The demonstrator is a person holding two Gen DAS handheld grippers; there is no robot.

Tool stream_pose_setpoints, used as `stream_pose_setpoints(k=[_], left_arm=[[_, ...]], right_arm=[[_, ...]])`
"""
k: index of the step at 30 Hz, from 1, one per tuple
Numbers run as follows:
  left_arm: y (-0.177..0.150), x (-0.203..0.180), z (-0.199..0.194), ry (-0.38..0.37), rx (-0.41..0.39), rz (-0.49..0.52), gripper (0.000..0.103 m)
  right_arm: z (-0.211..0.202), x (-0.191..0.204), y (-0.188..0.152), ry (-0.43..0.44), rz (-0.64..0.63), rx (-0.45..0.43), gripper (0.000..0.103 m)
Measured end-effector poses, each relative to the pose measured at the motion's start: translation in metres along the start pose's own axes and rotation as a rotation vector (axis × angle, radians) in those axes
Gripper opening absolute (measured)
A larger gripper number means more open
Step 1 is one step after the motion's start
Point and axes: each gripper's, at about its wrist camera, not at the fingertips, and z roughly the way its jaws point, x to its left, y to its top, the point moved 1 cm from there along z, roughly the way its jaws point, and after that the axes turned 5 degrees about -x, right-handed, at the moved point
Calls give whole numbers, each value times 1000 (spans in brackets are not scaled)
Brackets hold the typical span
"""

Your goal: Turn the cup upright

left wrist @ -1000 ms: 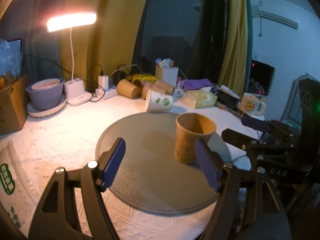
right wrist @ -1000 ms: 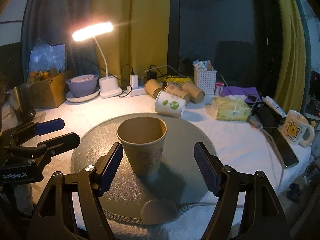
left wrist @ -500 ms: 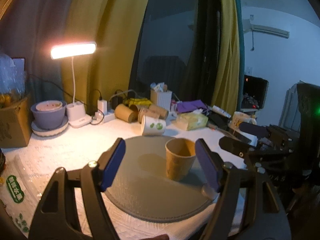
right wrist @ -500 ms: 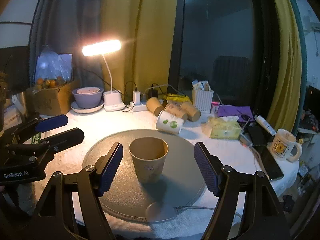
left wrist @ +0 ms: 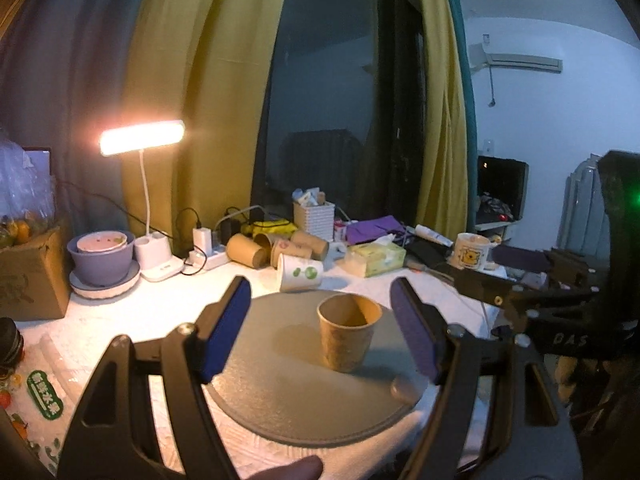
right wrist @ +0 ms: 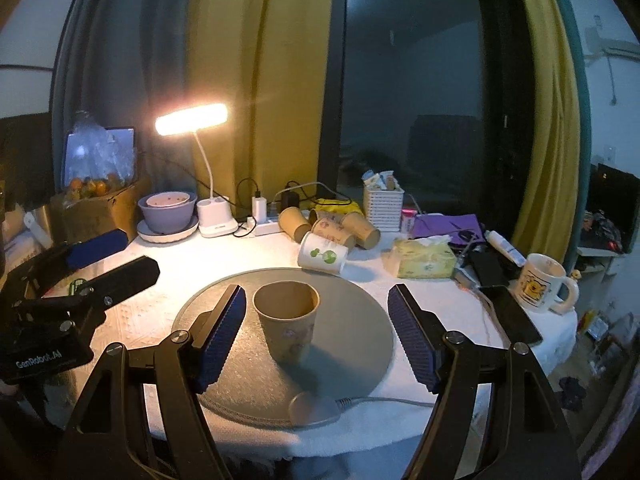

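The left gripper [left wrist: 320, 332] has its ribbed blue pads [left wrist: 224, 328] spread wide, nothing between them touching; the right gripper [right wrist: 314, 334] is likewise spread, its knurled blue pads [right wrist: 412, 336] apart from the cup. The cup [right wrist: 287, 322], tapered brown paper with a rolled rim, stands upright, mouth up, on a round grey mat [right wrist: 360, 320] with a fine matte grain. The mat lies on a white embossed tablecloth [right wrist: 160, 320]. Beyond it, several paper cups [right wrist: 332, 228] lie on their sides near a lit desk lamp [right wrist: 192, 120].
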Motion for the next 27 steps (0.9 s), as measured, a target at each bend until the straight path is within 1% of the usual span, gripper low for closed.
stream_pose_setpoints(k=[5,8,9,10,12,18,27], left_arm=[[-1,-2,-1,7,0,7,74],[-1,-4,-1,9,-5,12,74],[-1,-4,-1,9,-7,13,78],[-1,-4,0,11,-9,13,86],[-2,-4,0,11,-14,9,91],[-4,-6,3,4,2,11,91],[-4,-8,3,3,6,8,91]], right_arm=[[0,-2,-4,43,5,10,76],[1,1,-9,44,-12,14,76],[1,1,-9,43,-16,14,76],[2,2,-10,41,-18,13,77],[3,1,-11,40,-17,14,77],[5,-5,-14,32,-6,23,77],[6,-7,-15,30,-5,27,77]])
